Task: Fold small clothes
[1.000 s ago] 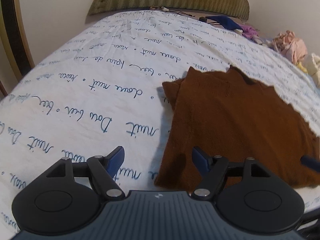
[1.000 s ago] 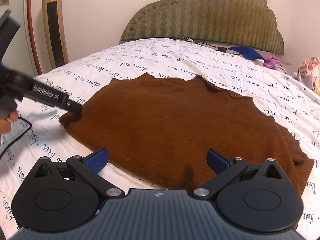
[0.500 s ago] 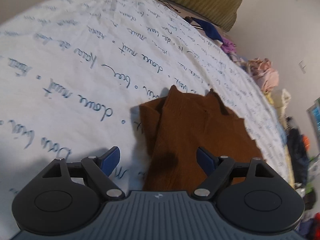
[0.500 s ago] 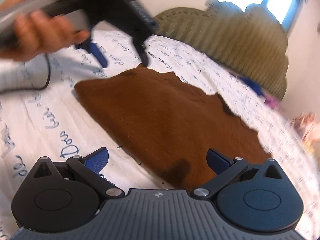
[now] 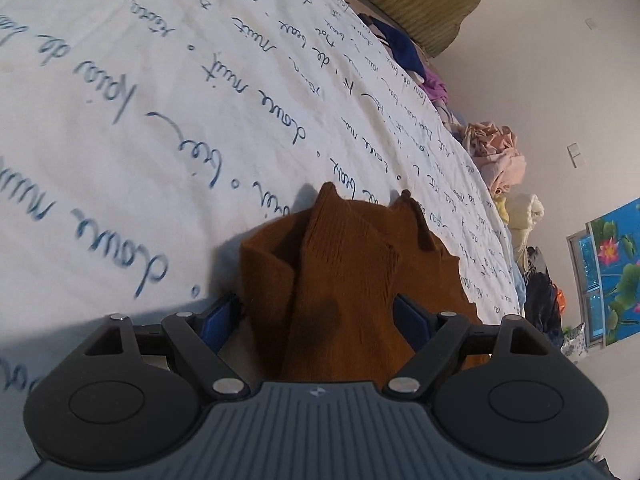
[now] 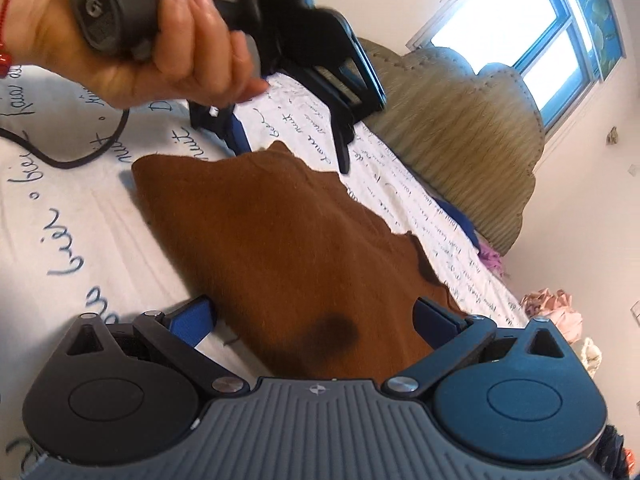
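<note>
1. Here the brown garment (image 6: 280, 248) lies flat on the white bedsheet (image 5: 140, 92) with blue handwriting print, one side already lapped over itself in a long fold.
2. The left gripper (image 5: 316, 316) straddles the near end of that folded side; its jaws are spread wide, one blue pad on the sheet just beside the cloth, the other over it, and nothing is pinched.
3. The right gripper (image 6: 316, 316) hangs over the garment's near edge, its jaws likewise parted and empty, with fabric between them.
4. In the right wrist view a hand (image 6: 132, 36) holds the left gripper at the garment's far corner.
5. To do this step well, I judge both grippers should sink until the lower pads slide under the edge, then pinch every layer together.
6. Grips set at matching corners should keep the next fold square; catching the sheet as well would drag it along.
</note>
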`<state>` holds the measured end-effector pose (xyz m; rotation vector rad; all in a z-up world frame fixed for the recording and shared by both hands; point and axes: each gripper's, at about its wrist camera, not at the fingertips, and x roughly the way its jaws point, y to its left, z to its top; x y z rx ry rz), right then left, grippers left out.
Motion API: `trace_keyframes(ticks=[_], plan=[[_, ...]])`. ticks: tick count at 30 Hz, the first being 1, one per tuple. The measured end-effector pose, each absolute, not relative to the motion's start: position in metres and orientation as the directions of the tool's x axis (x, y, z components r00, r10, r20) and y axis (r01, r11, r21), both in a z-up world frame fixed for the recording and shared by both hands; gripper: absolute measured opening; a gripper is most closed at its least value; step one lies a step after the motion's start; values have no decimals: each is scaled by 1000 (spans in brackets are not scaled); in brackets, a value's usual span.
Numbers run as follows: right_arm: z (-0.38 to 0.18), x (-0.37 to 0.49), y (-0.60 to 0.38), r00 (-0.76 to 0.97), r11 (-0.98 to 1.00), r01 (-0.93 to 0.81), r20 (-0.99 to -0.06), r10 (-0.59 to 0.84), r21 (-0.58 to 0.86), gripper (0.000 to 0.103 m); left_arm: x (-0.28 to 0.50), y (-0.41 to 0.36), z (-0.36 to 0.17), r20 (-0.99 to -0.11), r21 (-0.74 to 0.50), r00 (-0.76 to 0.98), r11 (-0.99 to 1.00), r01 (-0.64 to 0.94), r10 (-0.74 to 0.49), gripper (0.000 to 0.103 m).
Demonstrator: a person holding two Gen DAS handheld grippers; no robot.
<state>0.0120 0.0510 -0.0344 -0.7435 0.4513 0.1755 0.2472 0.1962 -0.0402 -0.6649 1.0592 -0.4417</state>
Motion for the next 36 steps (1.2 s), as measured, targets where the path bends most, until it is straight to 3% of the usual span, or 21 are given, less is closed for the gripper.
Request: trace_keyframes(ticks=[12, 18, 20, 22, 25, 29, 36], plan=[[-39, 27, 69, 907, 719, -294, -420, 3, -629, 90, 269, 174, -46, -626, -683, 428, 723, 101, -651, 84], [-40, 26, 72, 899, 727, -322, -438, 33, -606, 73, 273, 159, -44, -645, -642, 434, 754, 138, -629, 82], [-40, 26, 72, 890, 721, -349, -453, 55, -599, 58, 273, 156, -42, -666, -612, 439, 779, 141, -603, 69], [-41, 24, 75, 885, 710, -366, -460, 68, -601, 48, 273, 154, -41, -697, -569, 443, 811, 138, -564, 44], [-44, 21, 77, 879, 698, -388, -469, 84, -602, 35, 273, 154, -43, -728, -534, 436, 836, 122, -529, 22], [-44, 22, 76, 870, 701, -407, -481, 104, -586, 15, 273, 156, -42, -737, -532, 434, 841, 99, -518, 13], [-31, 19, 63, 872, 744, -410, -466, 150, -528, 9, 260, 130, -17, -782, -379, 483, 916, 131, -393, 10]])
